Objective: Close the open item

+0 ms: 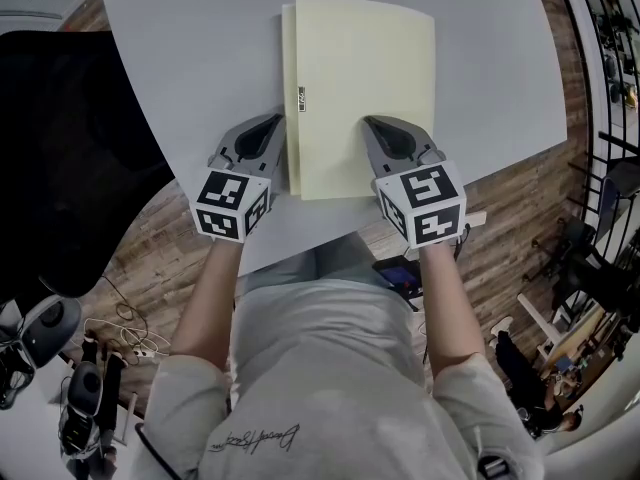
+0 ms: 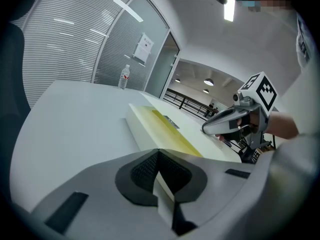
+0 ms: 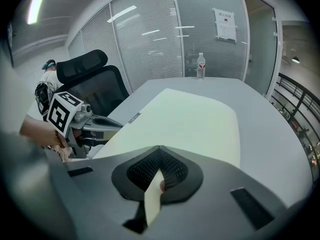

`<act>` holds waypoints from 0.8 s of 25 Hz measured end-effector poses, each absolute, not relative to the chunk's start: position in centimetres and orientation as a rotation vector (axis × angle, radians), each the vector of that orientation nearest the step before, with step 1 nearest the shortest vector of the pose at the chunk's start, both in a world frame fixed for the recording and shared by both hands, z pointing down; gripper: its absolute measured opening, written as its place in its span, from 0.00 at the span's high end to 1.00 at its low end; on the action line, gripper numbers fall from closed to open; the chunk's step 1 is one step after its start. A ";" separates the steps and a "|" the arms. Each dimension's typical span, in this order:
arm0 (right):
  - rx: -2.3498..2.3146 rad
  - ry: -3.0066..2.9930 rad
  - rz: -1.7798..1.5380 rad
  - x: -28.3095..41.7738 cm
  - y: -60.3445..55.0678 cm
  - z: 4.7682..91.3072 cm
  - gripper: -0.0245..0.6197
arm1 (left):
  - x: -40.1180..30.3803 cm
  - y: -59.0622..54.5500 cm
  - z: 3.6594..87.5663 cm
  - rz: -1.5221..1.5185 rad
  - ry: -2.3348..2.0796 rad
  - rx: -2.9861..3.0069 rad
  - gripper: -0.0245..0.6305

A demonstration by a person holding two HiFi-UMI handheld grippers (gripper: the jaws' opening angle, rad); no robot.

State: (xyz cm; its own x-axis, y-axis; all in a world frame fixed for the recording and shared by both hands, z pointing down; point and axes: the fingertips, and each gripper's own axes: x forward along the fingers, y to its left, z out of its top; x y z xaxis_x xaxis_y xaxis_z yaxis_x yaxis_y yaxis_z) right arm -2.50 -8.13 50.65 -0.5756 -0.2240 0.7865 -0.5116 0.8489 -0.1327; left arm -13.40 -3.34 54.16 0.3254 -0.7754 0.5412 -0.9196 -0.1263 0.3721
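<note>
Since the left gripper [image 1: 277, 119] and right gripper [image 1: 369, 122] both have closed, empty jaws, the ungripped pale yellow card folder [image 1: 360, 68] could skid on the smooth grey tabletop [image 1: 180, 48].

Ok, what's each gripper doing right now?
Left gripper: shut on the folder, at its left edge.
Right gripper: shut on the folder's top cover.

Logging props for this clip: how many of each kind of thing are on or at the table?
Folder: 1
Water bottle: 1
Handheld grasping devices, left tool and right tool: 2
Total: 4
</note>
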 end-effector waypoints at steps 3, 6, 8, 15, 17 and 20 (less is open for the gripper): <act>0.529 -2.185 0.448 -2.7 -8.1 50.8 0.94 | -13.5 -3.4 54.1 0.280 -1.490 1.938 0.95; 0.526 -2.180 0.446 -2.8 -8.1 50.9 0.94 | -13.5 -3.4 54.1 0.278 -1.488 1.940 0.95; 0.522 -2.175 0.447 -2.9 -8.0 51.1 0.94 | -13.5 -3.4 54.1 0.277 -1.487 1.940 0.95; 0.503 -2.159 0.445 -3.3 -7.8 51.7 0.94 | -13.5 -3.6 54.1 0.270 -1.488 1.939 0.95; 0.498 -2.154 0.442 -3.4 -7.8 51.9 0.94 | -13.6 -3.6 54.0 0.267 -1.490 1.939 0.95; 0.492 -2.149 0.441 -3.5 -7.8 52.1 0.94 | -13.6 -3.7 54.0 0.263 -1.491 1.937 0.95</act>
